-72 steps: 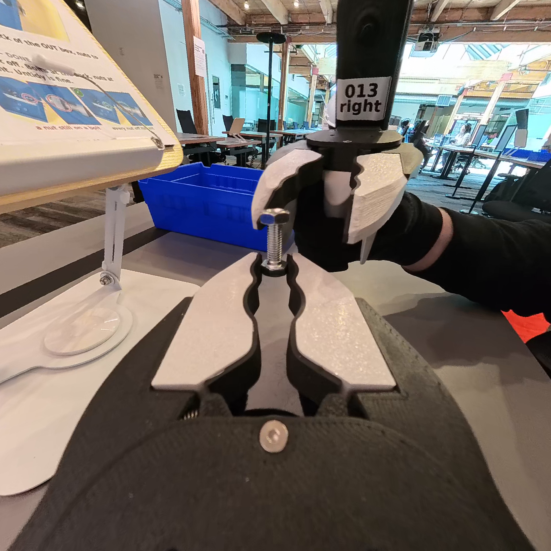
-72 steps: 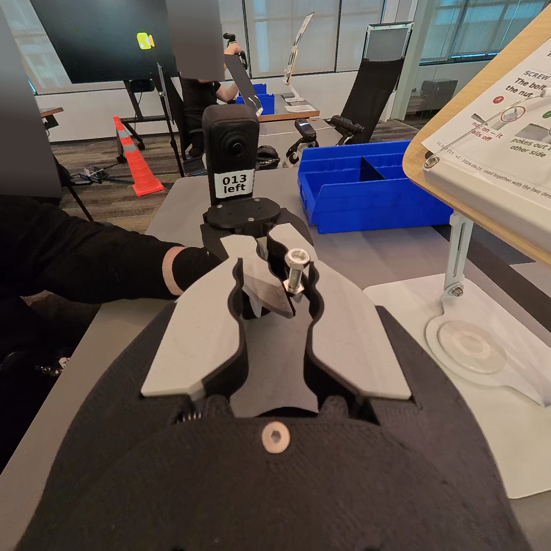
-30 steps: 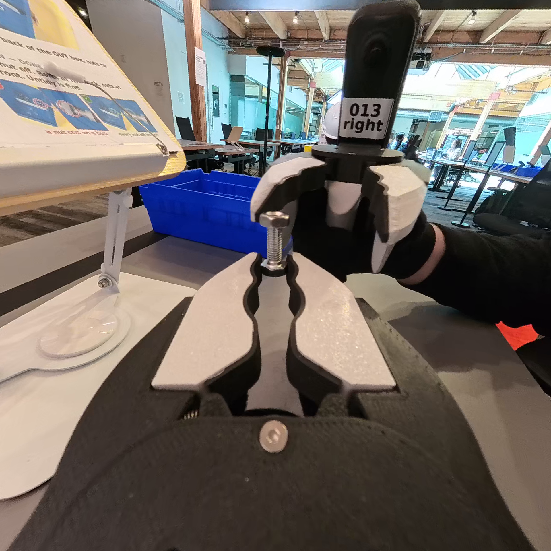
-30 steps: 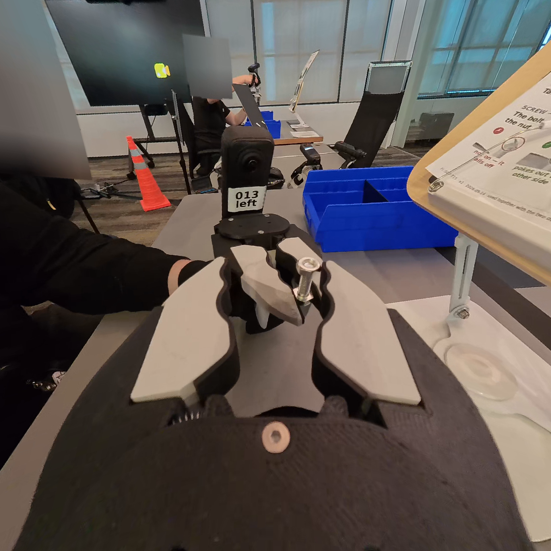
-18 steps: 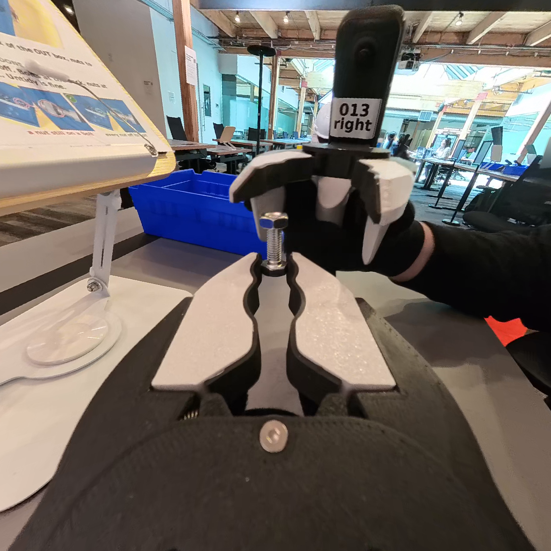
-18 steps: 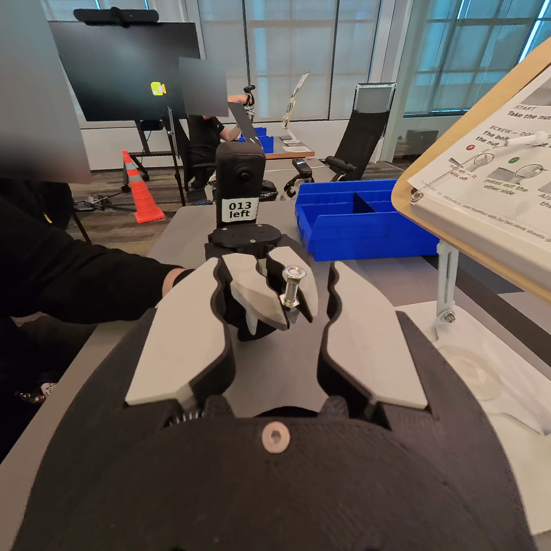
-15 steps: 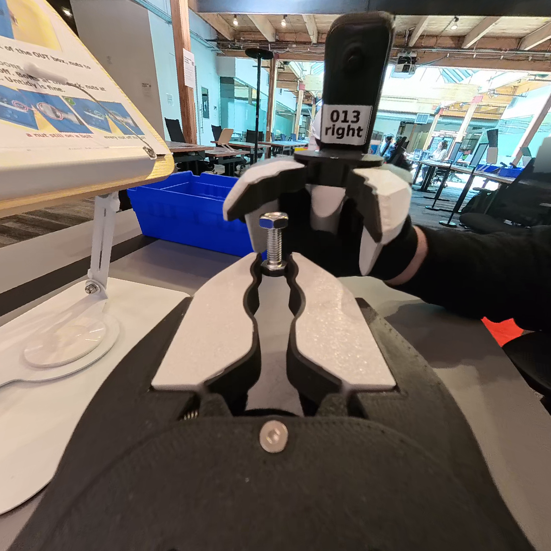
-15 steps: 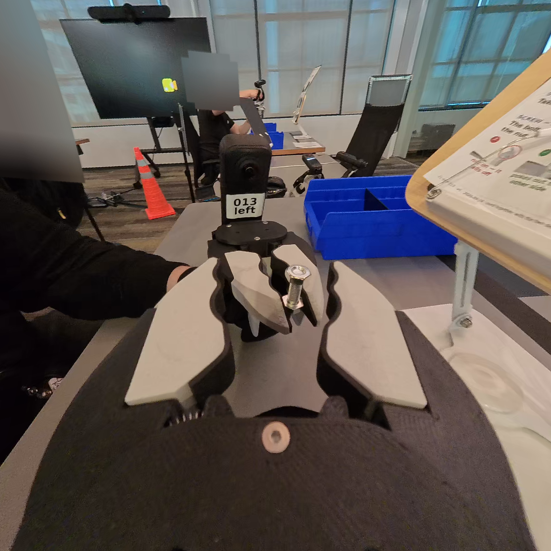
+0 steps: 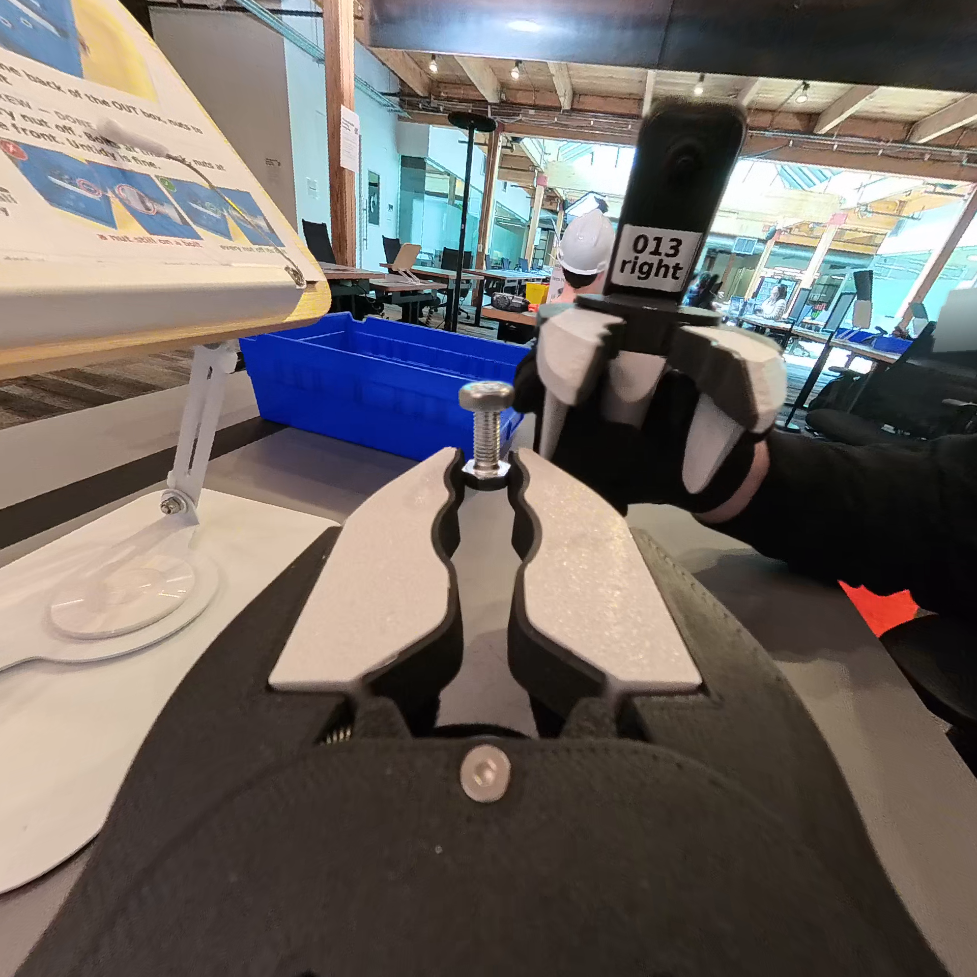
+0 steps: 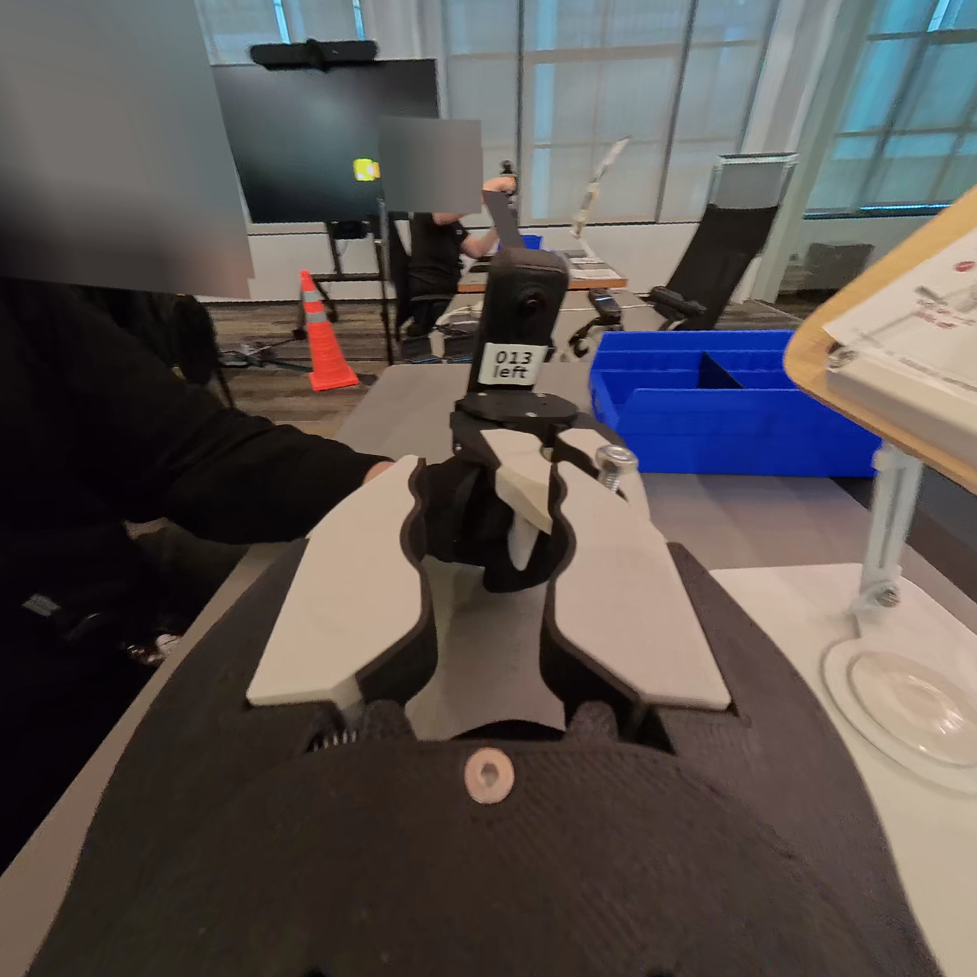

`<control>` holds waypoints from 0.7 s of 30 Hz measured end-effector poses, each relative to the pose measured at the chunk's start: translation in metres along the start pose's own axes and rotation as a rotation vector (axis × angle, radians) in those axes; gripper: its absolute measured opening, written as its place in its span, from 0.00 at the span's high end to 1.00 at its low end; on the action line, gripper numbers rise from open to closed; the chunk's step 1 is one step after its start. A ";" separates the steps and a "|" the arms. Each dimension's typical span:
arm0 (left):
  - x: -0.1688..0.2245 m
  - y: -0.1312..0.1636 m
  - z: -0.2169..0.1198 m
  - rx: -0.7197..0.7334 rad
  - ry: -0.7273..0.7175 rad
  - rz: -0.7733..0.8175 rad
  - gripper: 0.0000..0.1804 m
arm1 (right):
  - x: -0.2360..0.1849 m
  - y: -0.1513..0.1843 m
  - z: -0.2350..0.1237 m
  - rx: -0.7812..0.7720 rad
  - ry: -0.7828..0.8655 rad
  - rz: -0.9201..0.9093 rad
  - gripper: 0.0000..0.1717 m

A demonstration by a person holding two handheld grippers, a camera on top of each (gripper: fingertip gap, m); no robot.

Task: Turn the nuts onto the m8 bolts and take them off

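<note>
The left gripper [image 9: 485, 470] pinched a small silver nut [image 9: 484, 468] between its two tips. A silver bolt [image 9: 486, 423] stood straight up out of the nut, with its round head on top. The right gripper [image 10: 486, 491] had its fingers spread apart and held nothing. It was near the bolt but did not touch it.

The bolt and nut looked like hard, shiny metal. They were probably light, stiff and a bit slippery, and would not break. The head of the bolt looked like the best place to grab for turning, since the ridged part could slip.

Everything was above a smooth grey table [image 9: 793, 608]. A blue bin [image 9: 380, 391] sat at the back of it. A white stand [image 9: 132, 581] held up a tilted board with picture sheets [image 9: 106, 185]. The room behind was big and bright, with desks, chairs, wooden beams and an orange cone [image 10: 322, 338] on the floor.
</note>
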State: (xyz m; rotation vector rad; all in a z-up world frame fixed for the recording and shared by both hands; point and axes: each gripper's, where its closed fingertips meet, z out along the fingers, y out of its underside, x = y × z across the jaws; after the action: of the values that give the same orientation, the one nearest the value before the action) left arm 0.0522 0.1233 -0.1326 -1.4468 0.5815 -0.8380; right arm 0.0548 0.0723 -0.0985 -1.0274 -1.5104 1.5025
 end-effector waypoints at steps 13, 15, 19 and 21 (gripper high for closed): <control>0.003 0.001 0.002 -0.001 0.011 -0.004 0.91 | 0.020 0.007 0.027 -0.010 0.027 0.012 0.56; 0.000 -0.002 -0.001 0.016 0.008 -0.021 0.91 | 0.018 0.005 0.022 -0.002 0.036 0.012 0.55; -0.007 -0.006 -0.006 0.045 -0.006 -0.054 0.91 | -0.021 -0.003 0.001 0.031 -0.110 -0.013 0.82; -0.007 -0.007 -0.006 0.045 -0.006 -0.049 0.91 | -0.016 -0.003 -0.005 0.016 -0.032 -0.015 0.75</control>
State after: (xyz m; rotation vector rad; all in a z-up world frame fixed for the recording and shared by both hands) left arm 0.0423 0.1249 -0.1273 -1.4267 0.5217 -0.8801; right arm 0.0653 0.0598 -0.0951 -0.9851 -1.5225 1.5245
